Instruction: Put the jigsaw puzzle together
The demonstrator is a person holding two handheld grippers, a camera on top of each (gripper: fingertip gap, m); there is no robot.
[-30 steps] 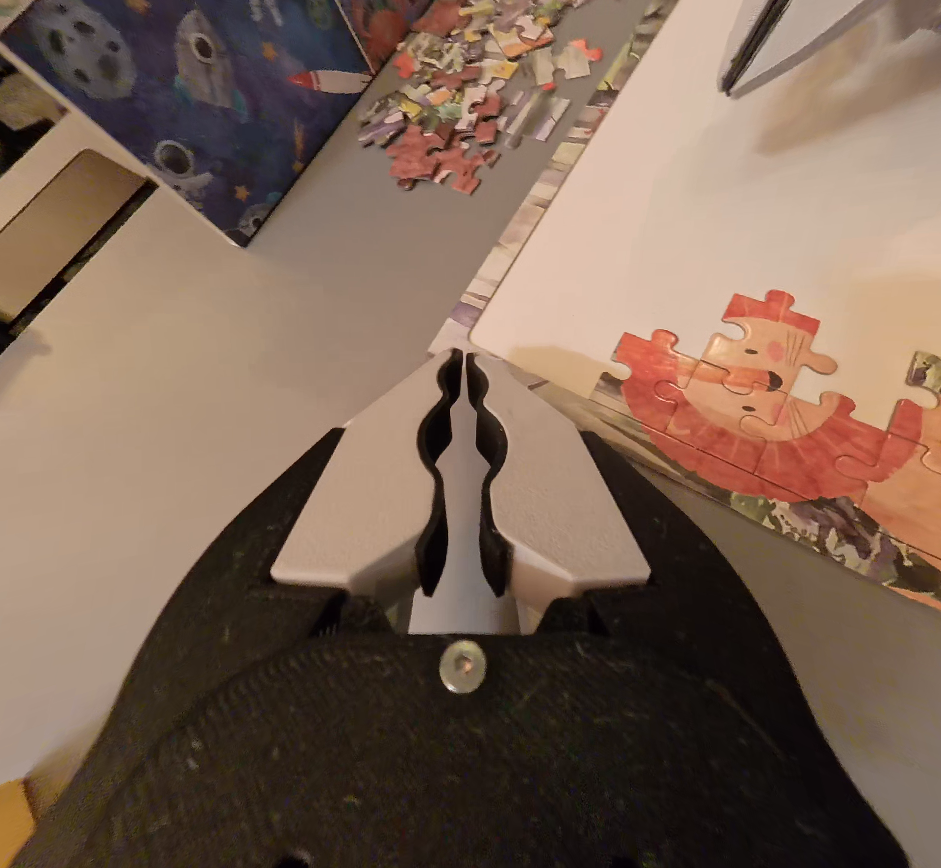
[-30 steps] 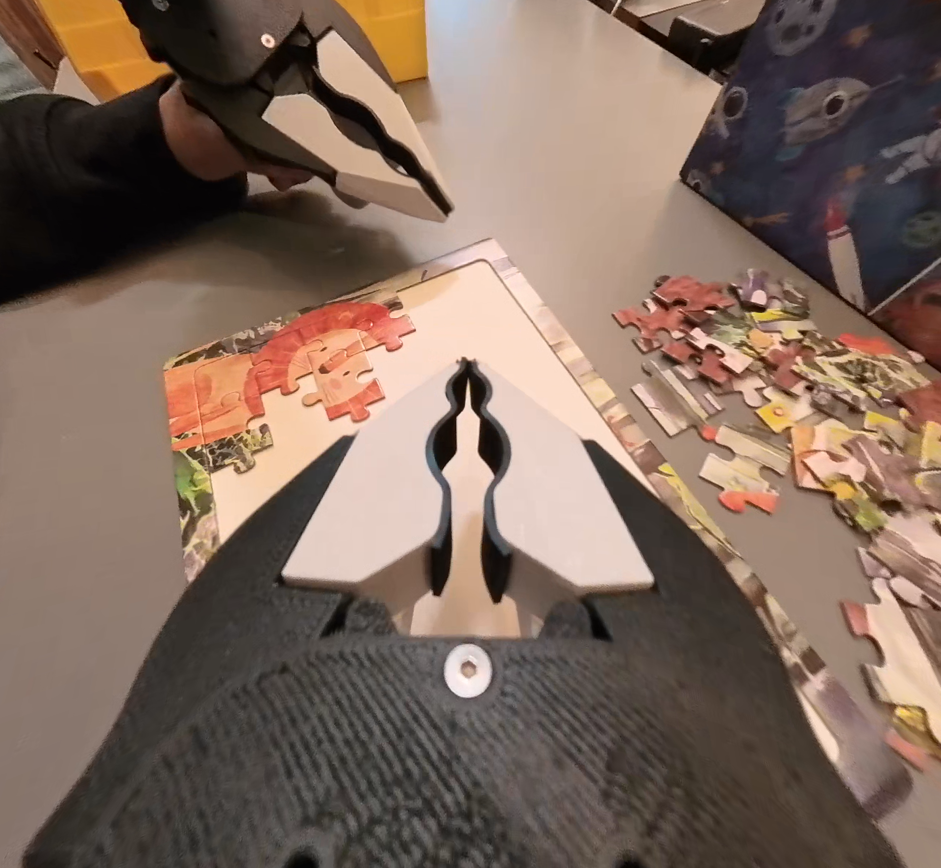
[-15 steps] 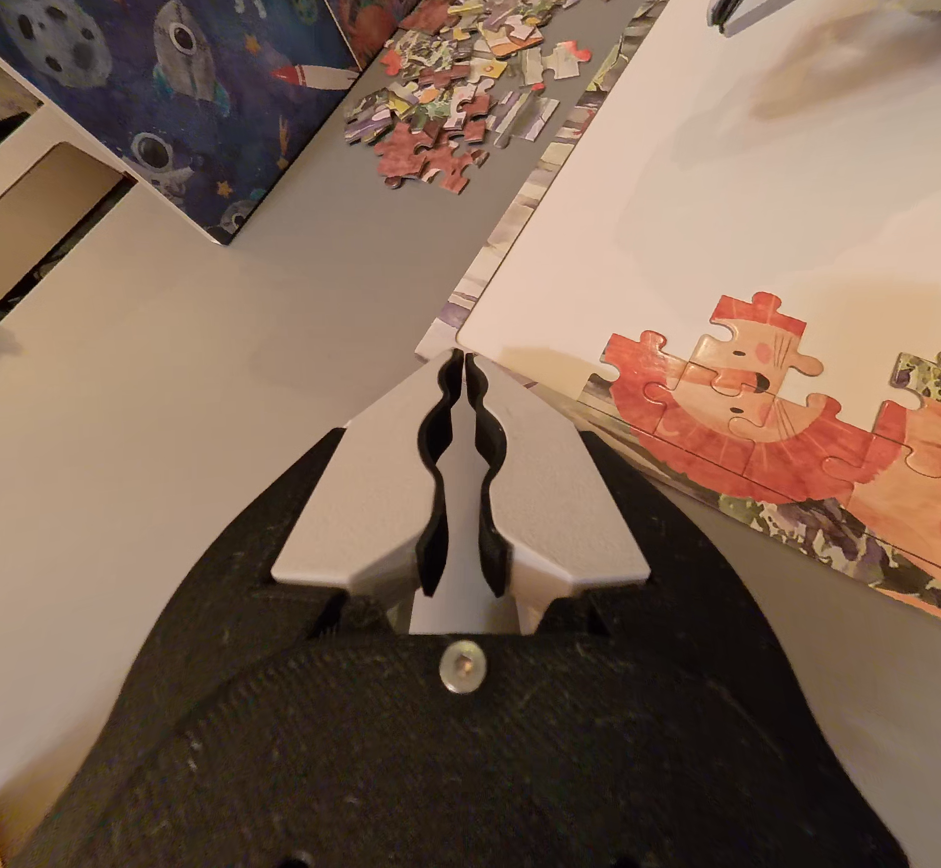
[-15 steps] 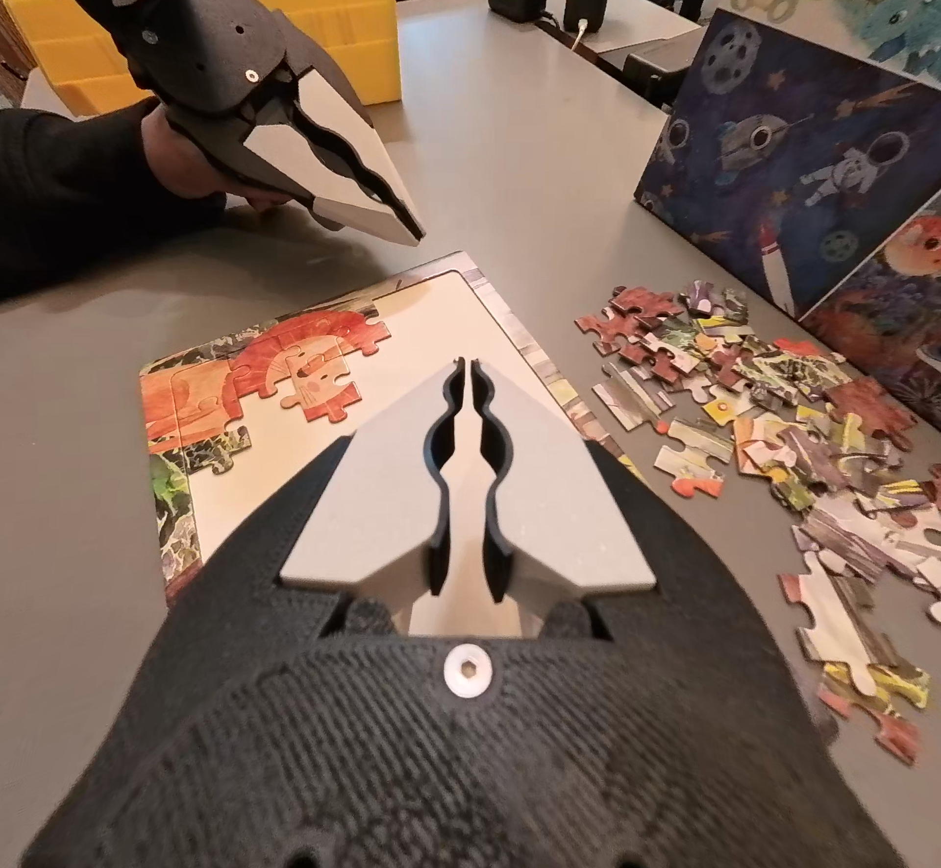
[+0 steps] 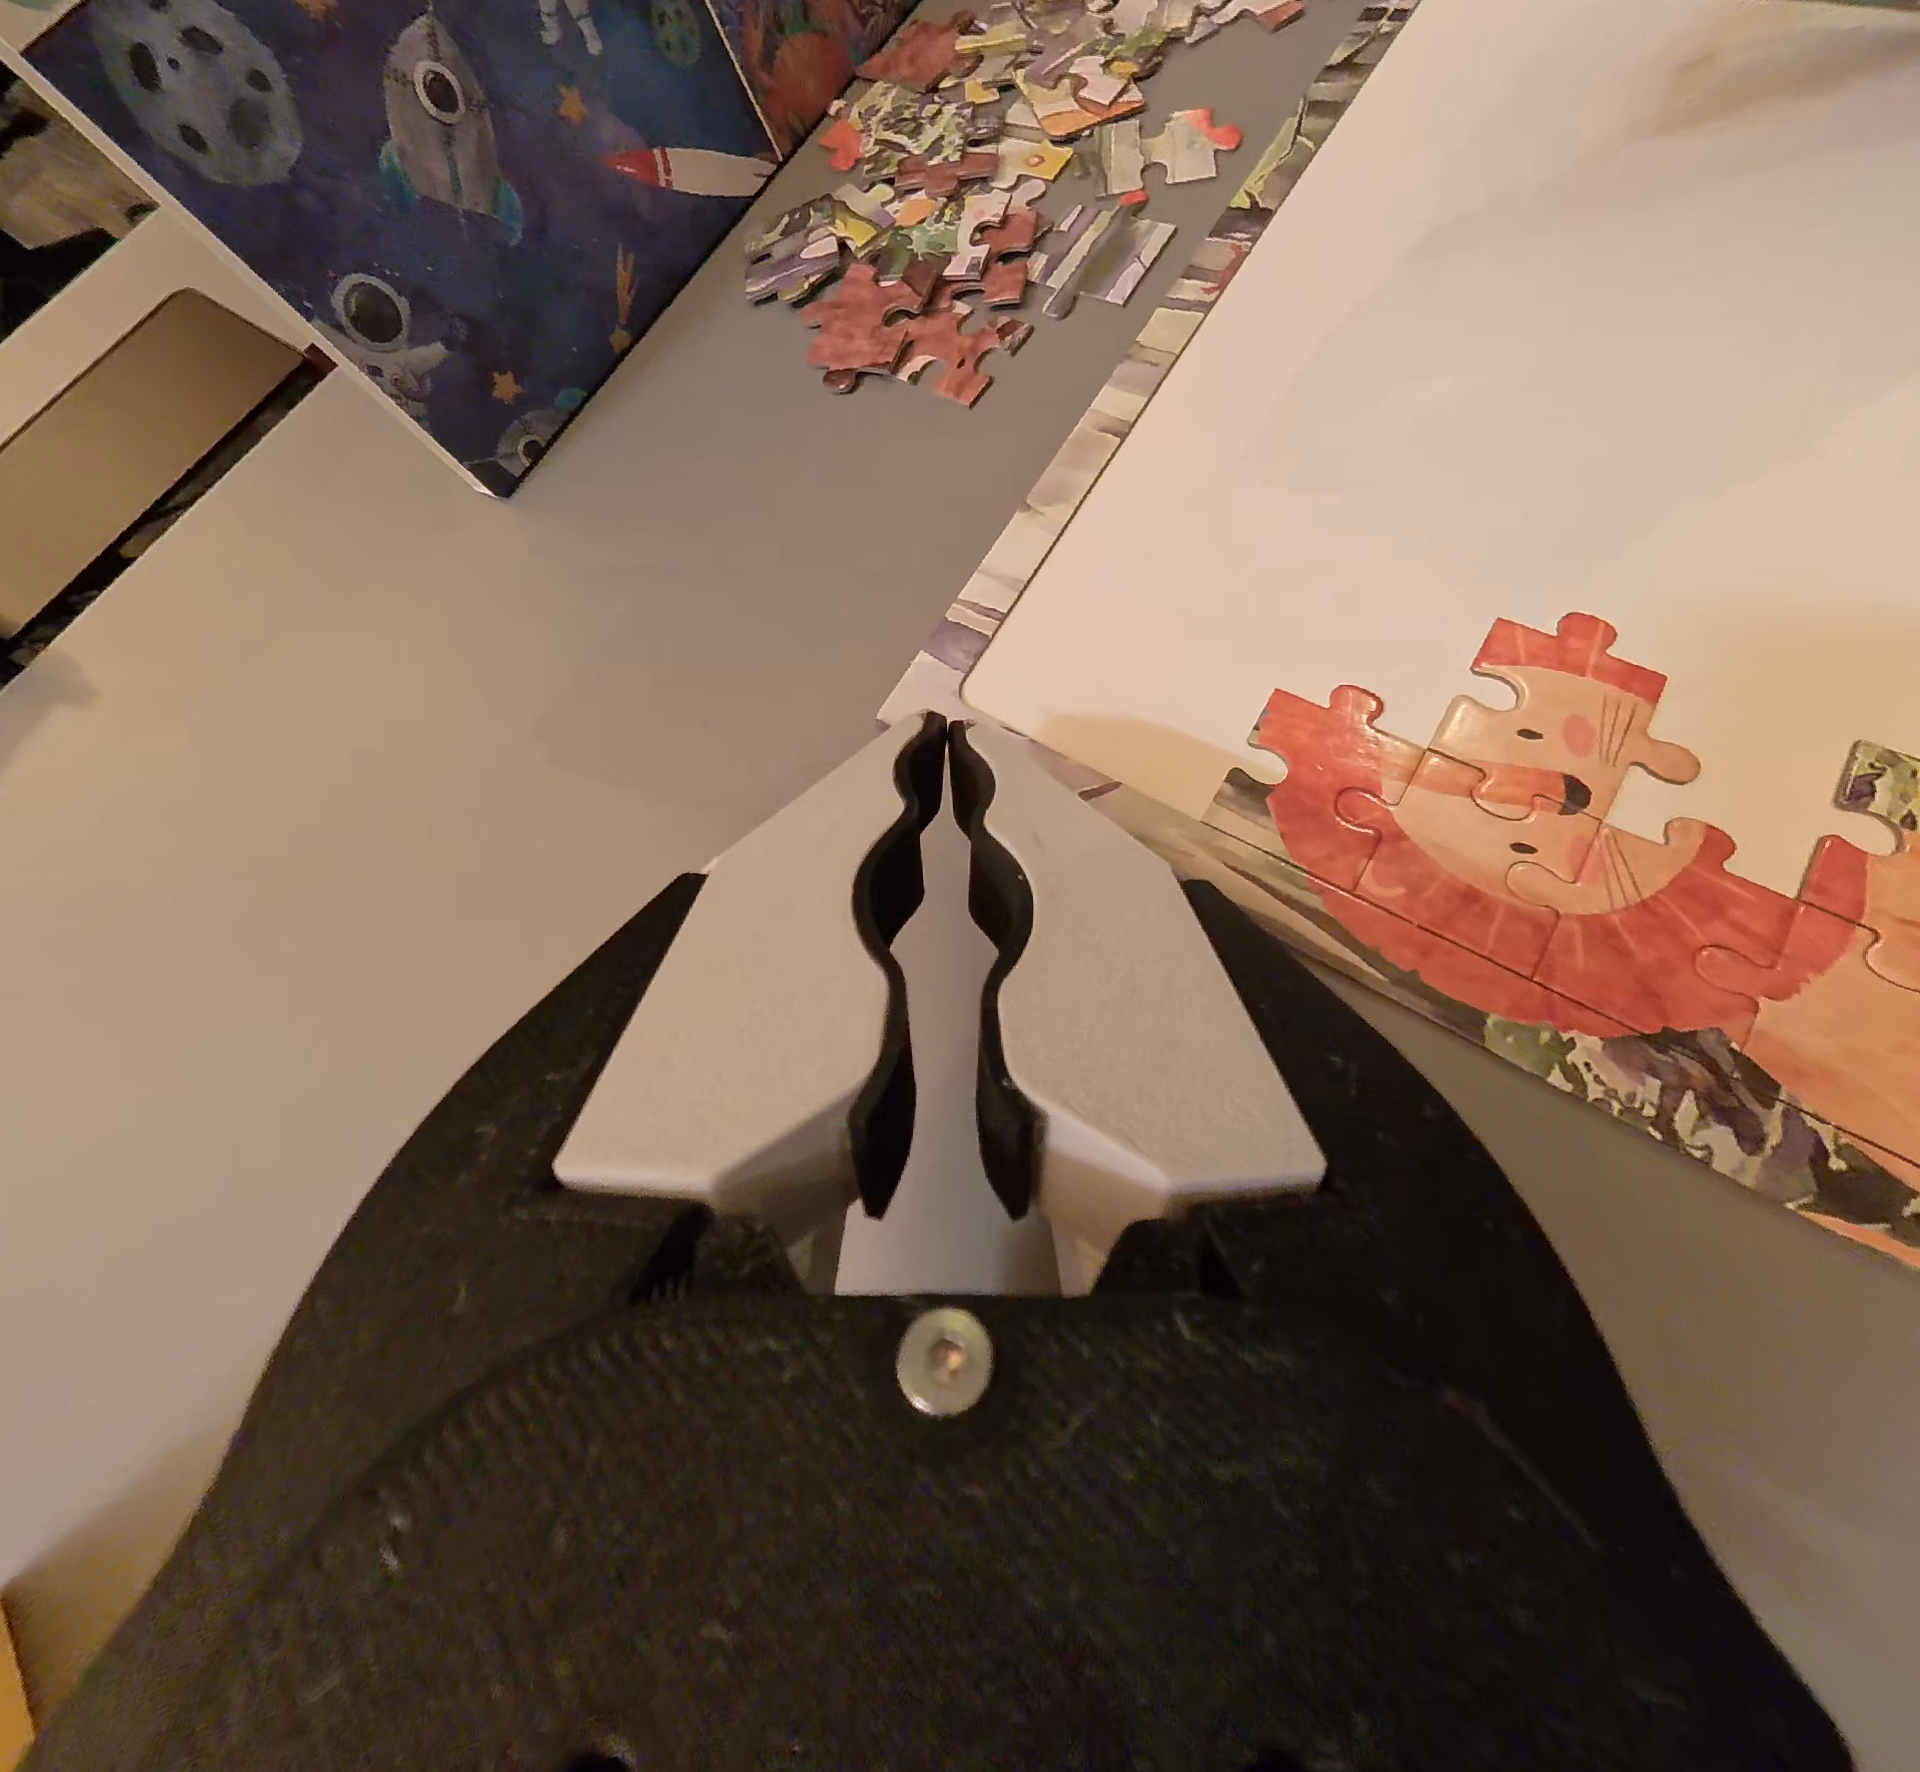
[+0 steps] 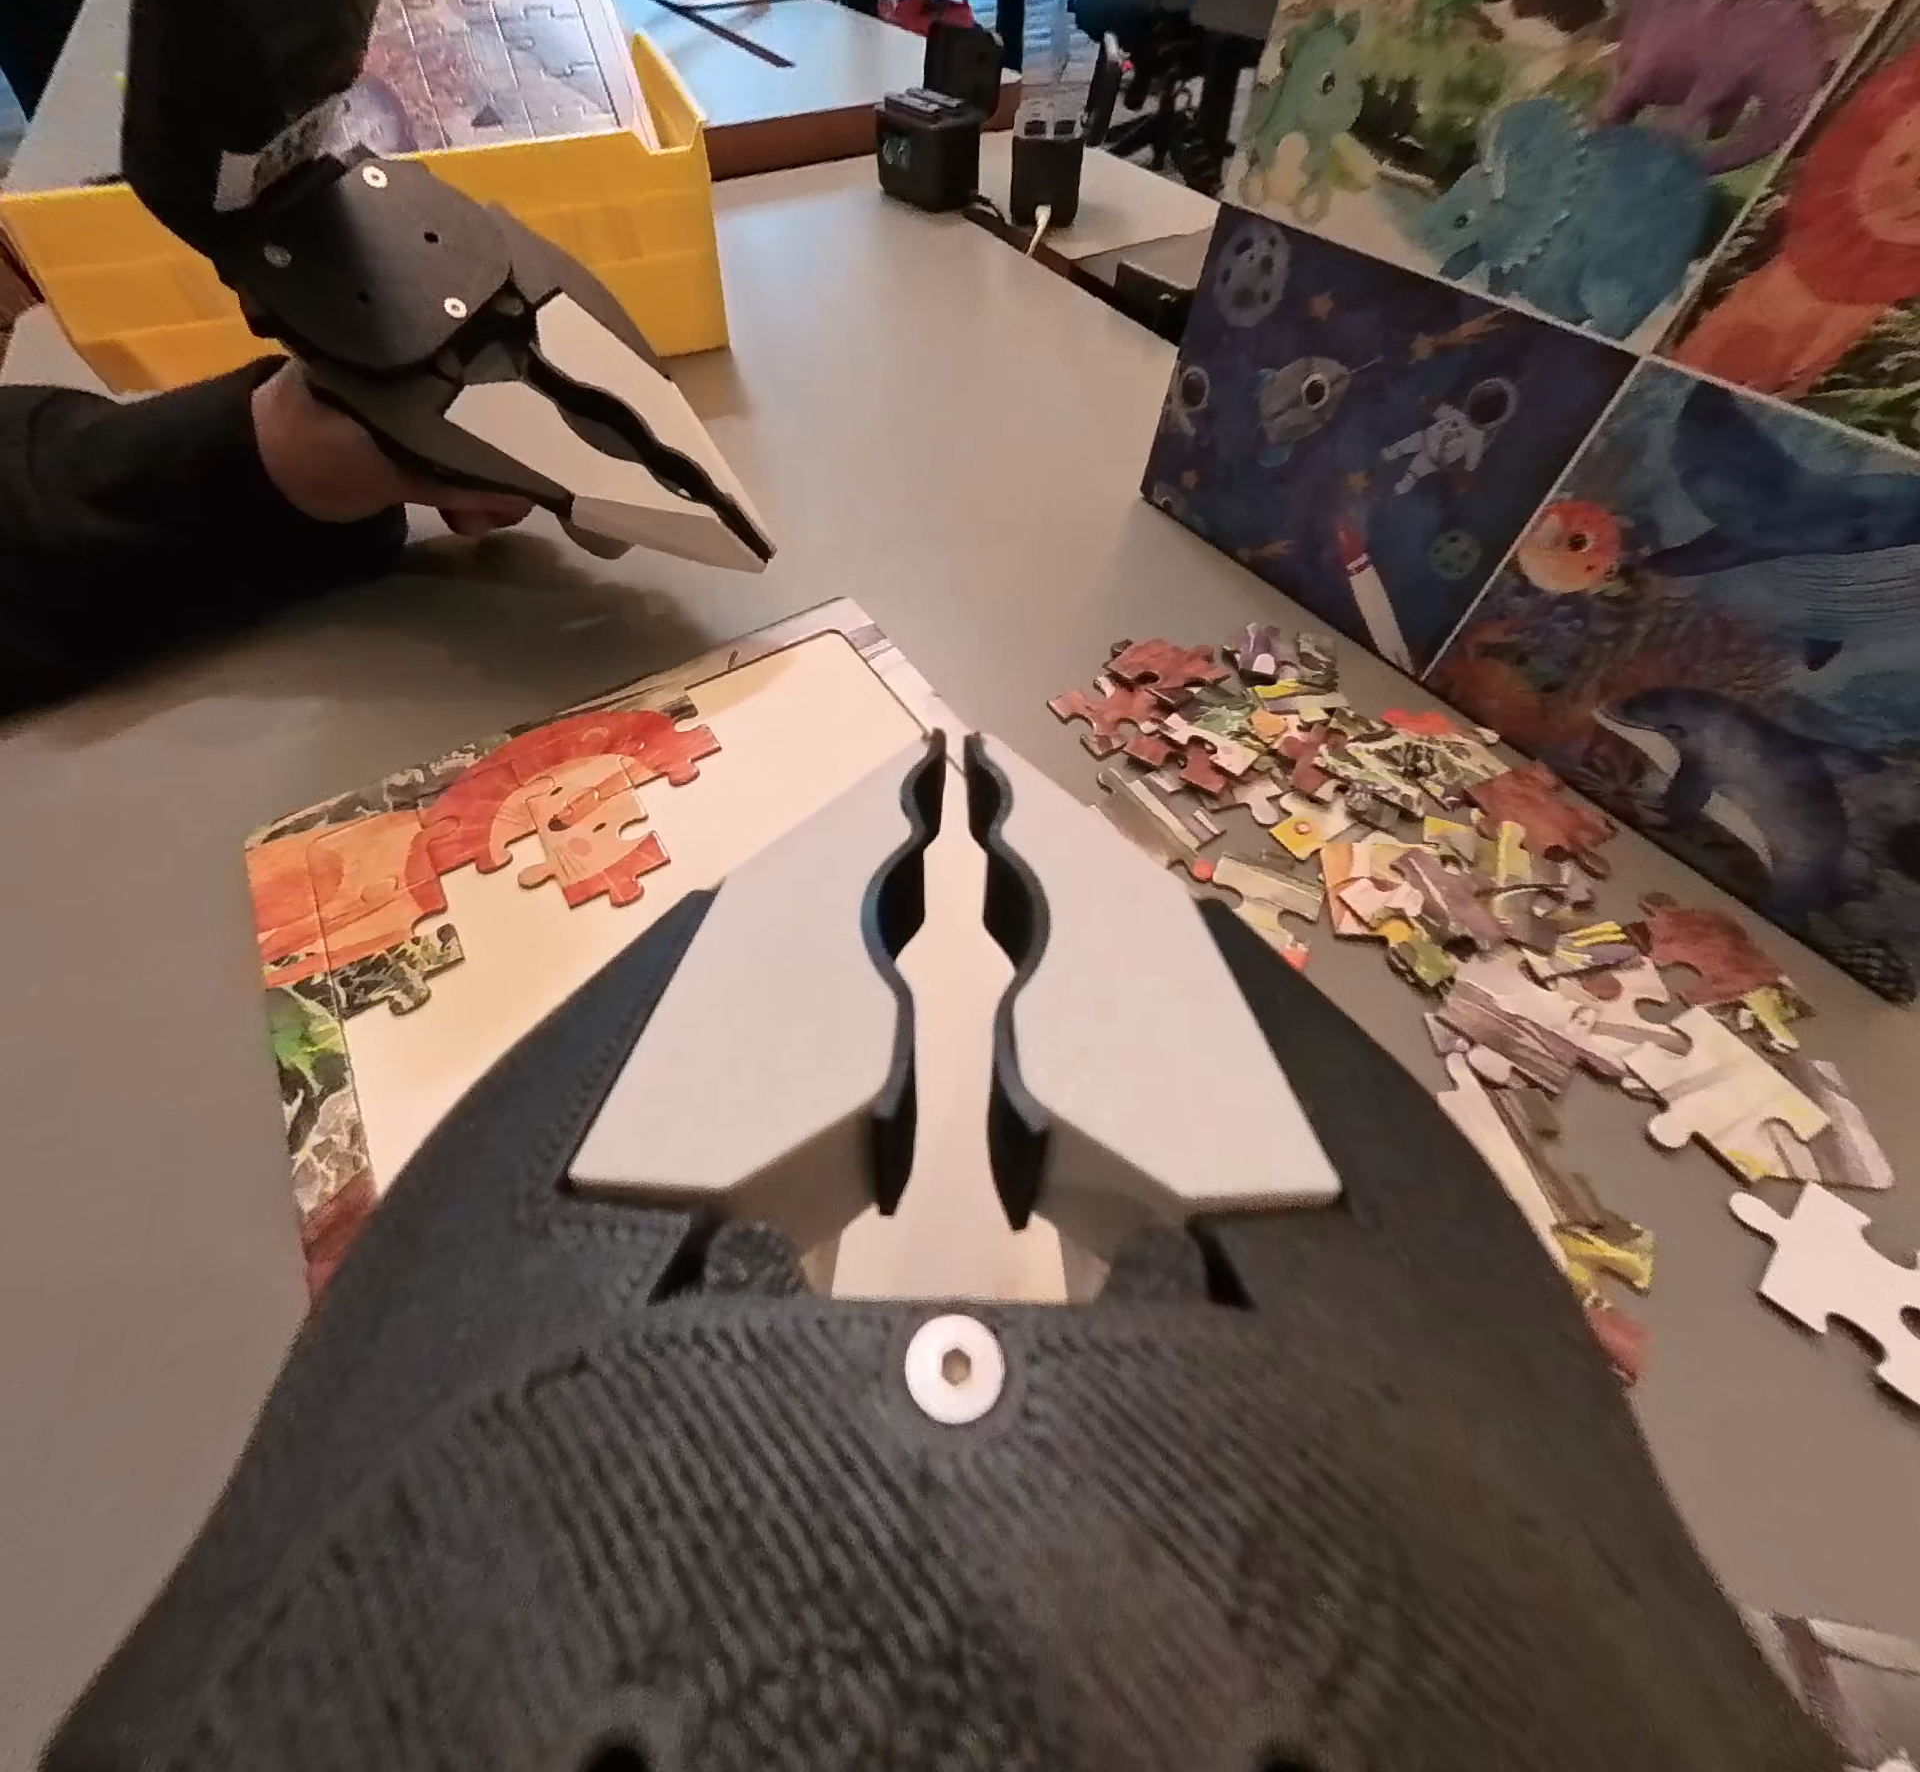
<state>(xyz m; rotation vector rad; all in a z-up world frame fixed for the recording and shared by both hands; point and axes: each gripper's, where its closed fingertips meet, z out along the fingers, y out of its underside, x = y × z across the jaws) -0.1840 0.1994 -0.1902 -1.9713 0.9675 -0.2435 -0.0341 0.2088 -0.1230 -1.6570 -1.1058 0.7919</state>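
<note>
Covering the near half of the puzzle tray [image 6: 831, 673], the right gripper [image 6: 954, 738] hides much of the tray's bare white floor; its tips stand slightly apart, holding nothing. The left gripper [image 5: 944, 723], tips pressed together and empty, hovers at the tray's corner. Joined lion pieces [image 5: 1538, 849] lie flat against the tray's left edge. Loose pieces [image 6: 1382, 839] are heaped right of the tray, beside the picture box [image 6: 1382, 434], many overlapping and hard to distinguish.

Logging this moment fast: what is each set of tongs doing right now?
Left tongs: closed, tips together, holding nothing, beside the puzzle tray corner.
Right tongs: tips slightly apart, empty, above the tray.
</note>
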